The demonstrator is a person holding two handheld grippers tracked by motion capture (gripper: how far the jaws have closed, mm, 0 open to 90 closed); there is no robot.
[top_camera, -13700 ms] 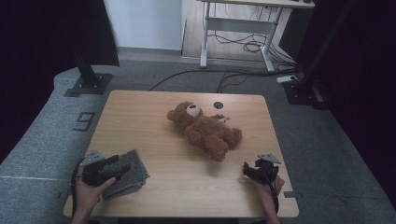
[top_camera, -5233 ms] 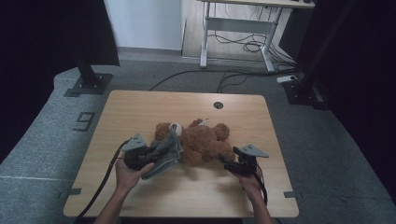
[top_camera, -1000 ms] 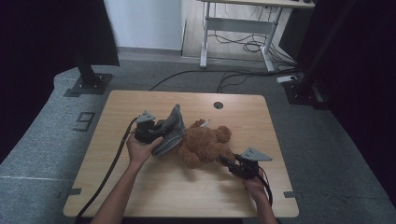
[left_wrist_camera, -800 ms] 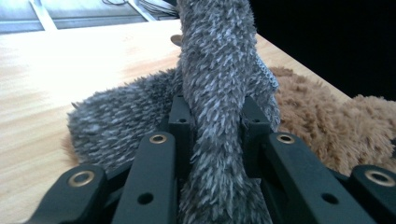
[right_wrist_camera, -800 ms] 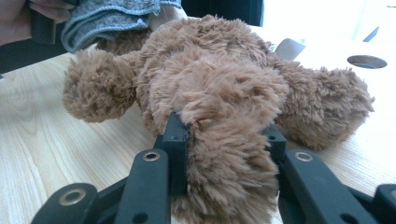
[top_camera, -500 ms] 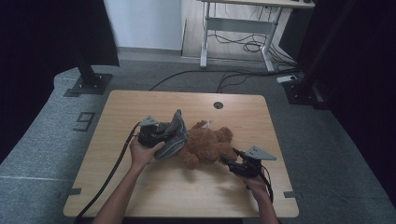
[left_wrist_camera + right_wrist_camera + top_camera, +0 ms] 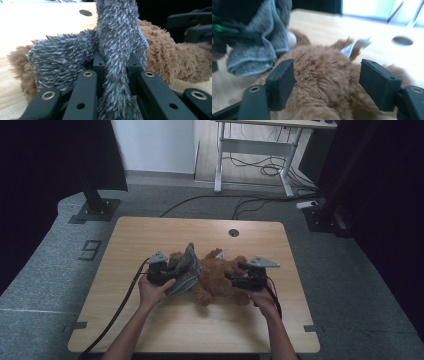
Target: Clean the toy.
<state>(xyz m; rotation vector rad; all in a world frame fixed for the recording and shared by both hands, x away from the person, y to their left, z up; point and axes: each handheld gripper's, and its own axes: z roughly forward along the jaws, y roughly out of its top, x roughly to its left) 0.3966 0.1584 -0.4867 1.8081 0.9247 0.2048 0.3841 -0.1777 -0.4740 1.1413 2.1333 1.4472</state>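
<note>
Teddy bear (image 7: 220, 279), brown plush, lies near the middle of the worktop (image 7: 150, 235); one bear, counted. One grey fleecy cloth (image 7: 184, 270) is draped over its left-hand end in the high view and stands up partly bunched; it looks like a small garment or blanket, which of the two I cannot tell.

Left gripper (image 7: 159, 270): fingers closed tight on a fold of the cloth. In the left gripper view the grey pile (image 7: 117, 50) runs straight up between the two black fingers, with the bear's fur (image 7: 165, 55) just behind it.

Right gripper (image 7: 239, 279): fingers wide apart, and they have just been opening. In the right gripper view they straddle the bear's body (image 7: 324, 82) without pinching it; fur sits between them, but nothing is gripped. A pale tag (image 7: 357, 45) shows on the bear's far side.

Progress, as a judgement: the work appears to be dressing or covering the bear with the cloth. Cloth has been brought onto the bear at one end only. Most of the body is uncovered. Left to do: take a fresh hold on the bear with the right gripper, then pull the cloth across or around it.

Count: two grippers, one bear, one cloth, one worktop with one round hole (image 7: 233, 233).
</note>
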